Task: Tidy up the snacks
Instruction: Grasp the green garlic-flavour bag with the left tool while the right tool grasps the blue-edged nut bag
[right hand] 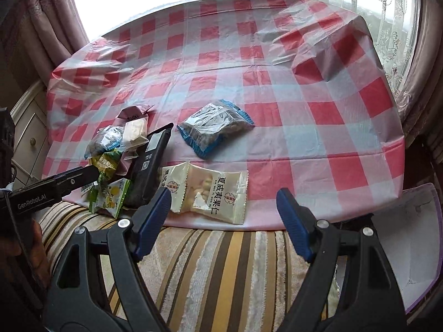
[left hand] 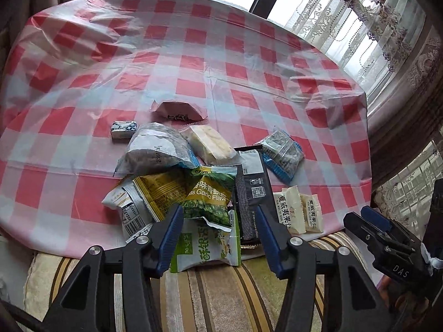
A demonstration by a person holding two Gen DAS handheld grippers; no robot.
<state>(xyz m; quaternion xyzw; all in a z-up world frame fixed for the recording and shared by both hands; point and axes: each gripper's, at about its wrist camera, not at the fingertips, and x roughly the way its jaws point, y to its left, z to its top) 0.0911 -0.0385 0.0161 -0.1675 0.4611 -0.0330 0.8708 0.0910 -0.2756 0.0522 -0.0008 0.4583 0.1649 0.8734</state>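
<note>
A heap of snack packets lies at the near edge of the checked tablecloth (left hand: 193,63). My left gripper (left hand: 218,221) is open. It hovers over a green garlic-pea packet (left hand: 210,193) and a green-and-white packet (left hand: 205,249), and its pads are clear of both. Beside them lie a black bar packet (left hand: 250,191), a yellow packet (left hand: 163,191) and a grey clear bag (left hand: 157,152). My right gripper (right hand: 223,196) stands open above a white nut packet (right hand: 213,193), not touching it. A blue-edged clear packet (right hand: 216,127) lies alone further in.
A striped cushion (right hand: 221,262) runs under the table's near edge. Lace curtains (left hand: 387,27) and windows border the far and right sides. A cream drawer cabinet (right hand: 27,138) stands at the left. The cloth is wrinkled and raised at its far corners (right hand: 318,44).
</note>
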